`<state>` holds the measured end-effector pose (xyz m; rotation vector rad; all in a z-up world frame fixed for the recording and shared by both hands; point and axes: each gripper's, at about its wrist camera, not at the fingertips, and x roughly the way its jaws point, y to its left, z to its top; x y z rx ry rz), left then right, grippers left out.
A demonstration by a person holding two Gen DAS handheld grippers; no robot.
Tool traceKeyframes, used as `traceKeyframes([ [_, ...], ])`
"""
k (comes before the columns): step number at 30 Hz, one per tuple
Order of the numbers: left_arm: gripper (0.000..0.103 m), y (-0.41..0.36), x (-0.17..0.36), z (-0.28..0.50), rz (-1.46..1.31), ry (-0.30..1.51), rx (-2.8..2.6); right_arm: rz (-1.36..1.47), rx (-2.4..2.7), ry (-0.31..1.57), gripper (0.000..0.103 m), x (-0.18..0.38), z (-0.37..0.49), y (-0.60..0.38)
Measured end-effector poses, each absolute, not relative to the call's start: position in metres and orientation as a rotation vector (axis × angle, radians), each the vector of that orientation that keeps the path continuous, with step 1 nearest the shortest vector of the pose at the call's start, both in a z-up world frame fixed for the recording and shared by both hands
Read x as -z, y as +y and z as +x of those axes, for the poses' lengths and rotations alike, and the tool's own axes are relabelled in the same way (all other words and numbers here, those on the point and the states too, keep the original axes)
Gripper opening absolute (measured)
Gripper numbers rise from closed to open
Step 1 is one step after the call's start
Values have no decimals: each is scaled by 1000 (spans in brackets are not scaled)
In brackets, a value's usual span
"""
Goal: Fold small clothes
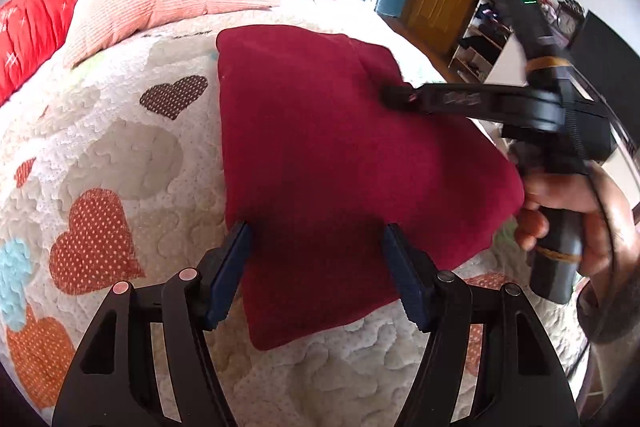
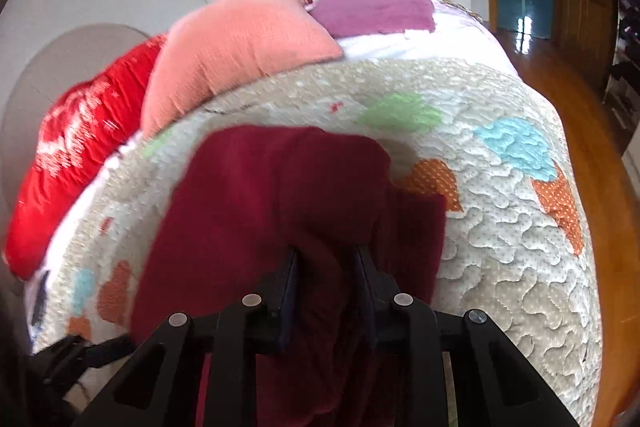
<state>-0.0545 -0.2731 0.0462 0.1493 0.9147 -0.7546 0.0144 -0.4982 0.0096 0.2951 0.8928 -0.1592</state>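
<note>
At frame centre the maroon garment (image 1: 340,155) lies on the quilted bed (image 1: 120,155), the left gripper (image 1: 316,247) spread wide over it, the right gripper (image 2: 326,267) pinching a fold.

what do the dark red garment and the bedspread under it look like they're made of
Dark red garment: soft matte knit or fleece, likely; fuzzy surface, no sheen, limp folds. Bedspread: quilted cotton-like fabric; puffy stitched wavy lines and dotted heart patches sewn on.

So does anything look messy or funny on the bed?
A little. The dark red garment is bunched into a ridge where the right gripper pinches it, so that part isn't flat. The left gripper is open over it. Nothing looks spilled or torn.
</note>
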Motion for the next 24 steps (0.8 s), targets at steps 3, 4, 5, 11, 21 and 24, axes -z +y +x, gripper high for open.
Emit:
traceKeyframes([
  [3,72,-280,-44,-56,200,900,746,345,148,871,25,-8,12,-506],
  [4,73,-279,-42,-55,196,904,745,355,143,863,25,-14,7,-505],
  [5,73,-278,-41,-55,189,907,746,356,135,855,25,-20,1,-504],
  [11,73,-273,-39,-51,164,921,746,263,71,831,25,-44,-64,-466],
  [21,73,-269,-50,-63,160,916,718,260,140,816,25,-37,-103,-458],
  [24,73,-263,-57,-66,148,897,701,257,130,796,25,-45,-110,-450],
])
